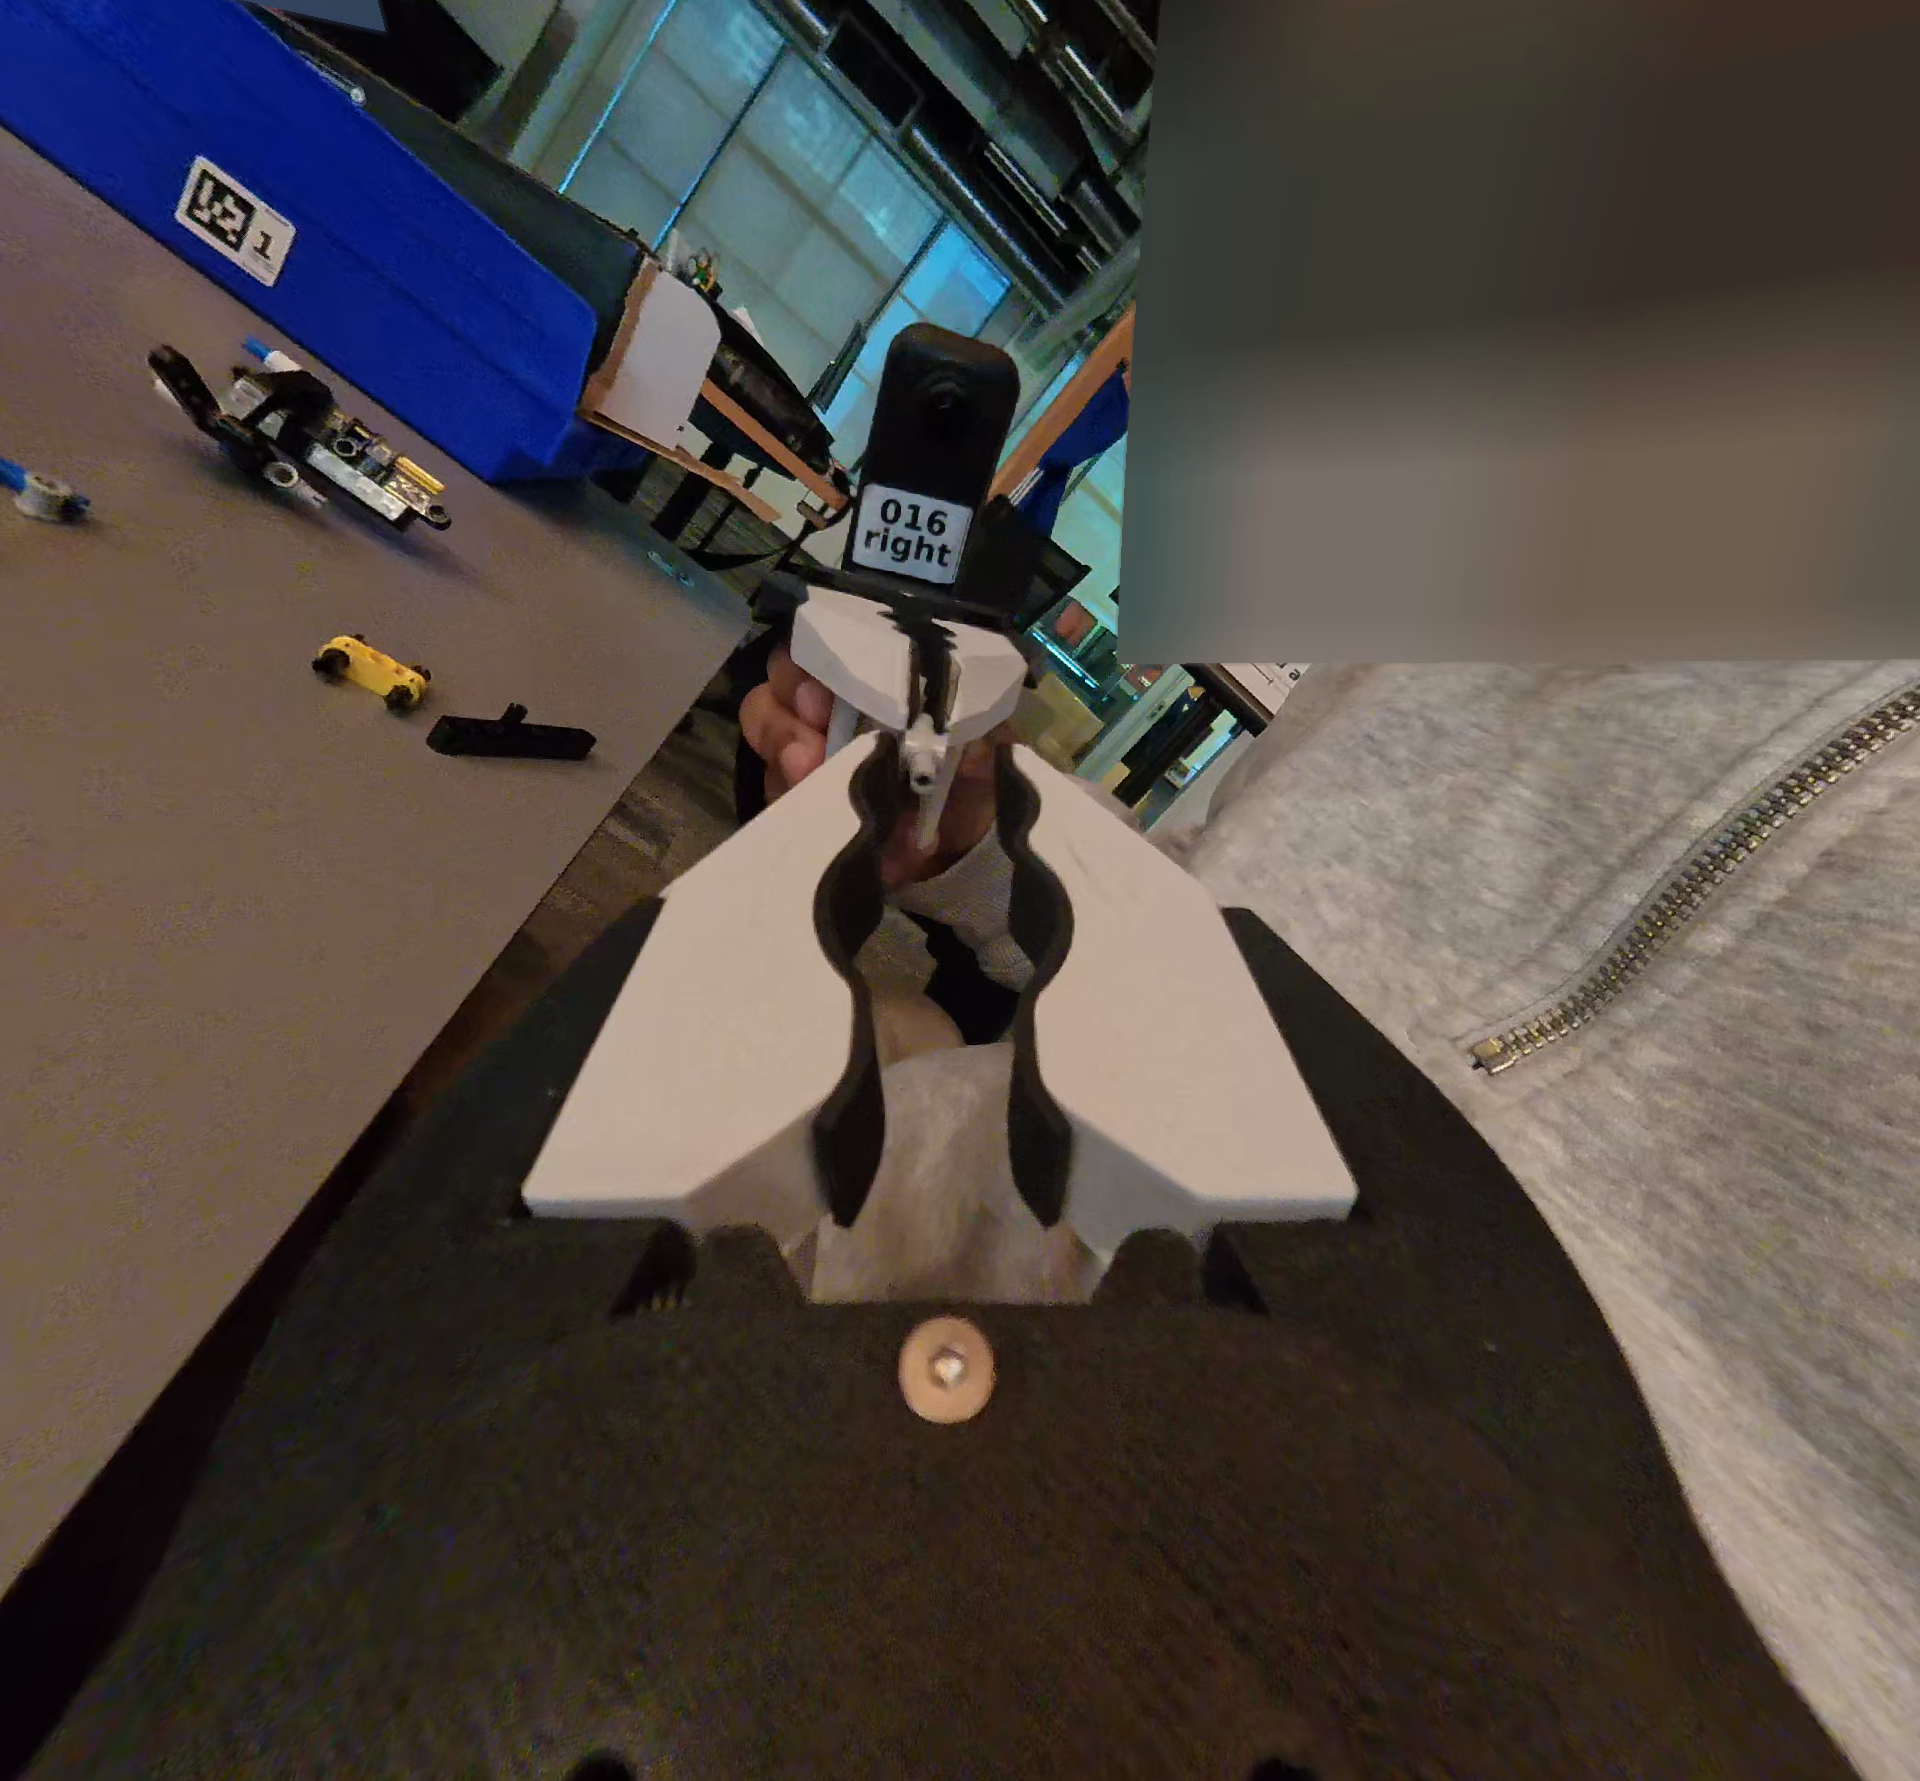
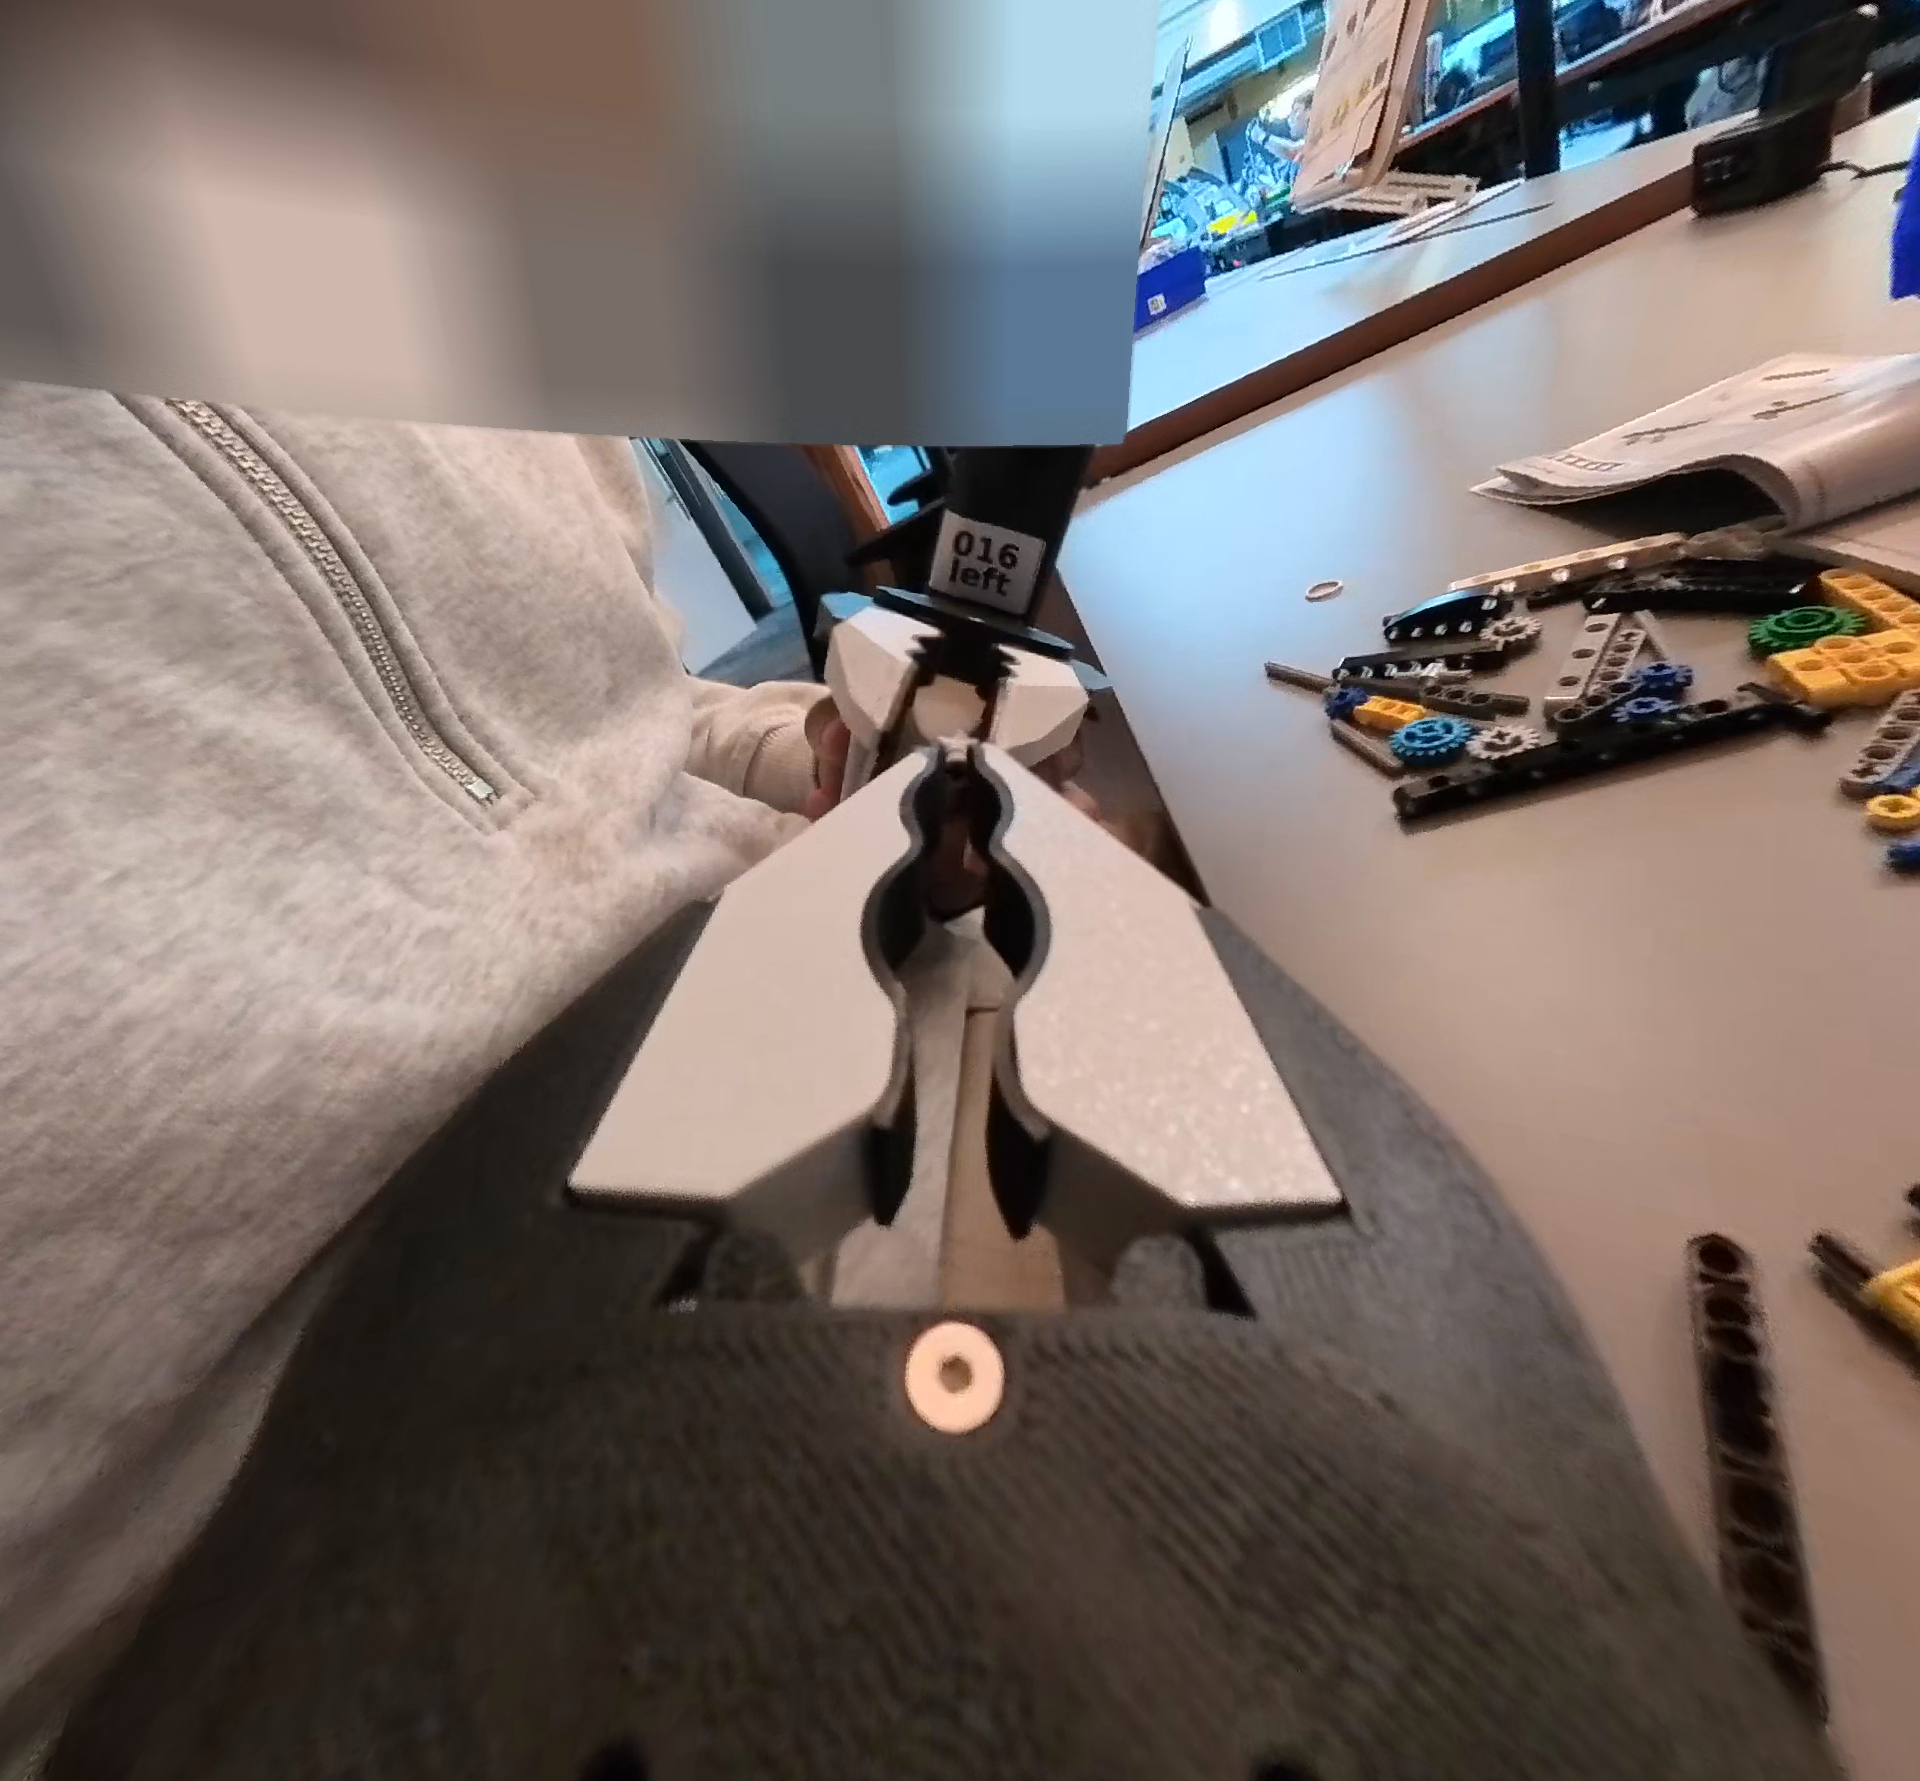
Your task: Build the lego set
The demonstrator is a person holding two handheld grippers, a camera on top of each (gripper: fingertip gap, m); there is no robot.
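Note:
My right gripper [image 2: 956, 761] is shut on a small light grey lego piece [image 2: 954, 749] at its fingertips. It is held in the air off the table's edge, in front of a person's grey zip sweater [image 2: 312, 796]. My left gripper [image 1: 938, 749] faces it tip to tip. Its jaws stand a little apart with the grey piece [image 1: 923, 752] and a thin pale stick between them. I cannot tell whether they grip. The right gripper also shows in the left wrist view [image 1: 920, 713], and the left gripper in the right wrist view [image 2: 961, 692].
On the grey table [image 1: 208, 900] lie a partly built black, white and yellow model [image 1: 312, 448], a yellow piece [image 1: 372, 671], a black piece [image 1: 509, 734] and a blue bin [image 1: 312, 204]. A pile of loose parts [image 2: 1621, 682], a booklet [image 2: 1745, 453] and a black beam [image 2: 1745, 1419] lie to the right. Left and right tips are no more than a few centimetres apart.

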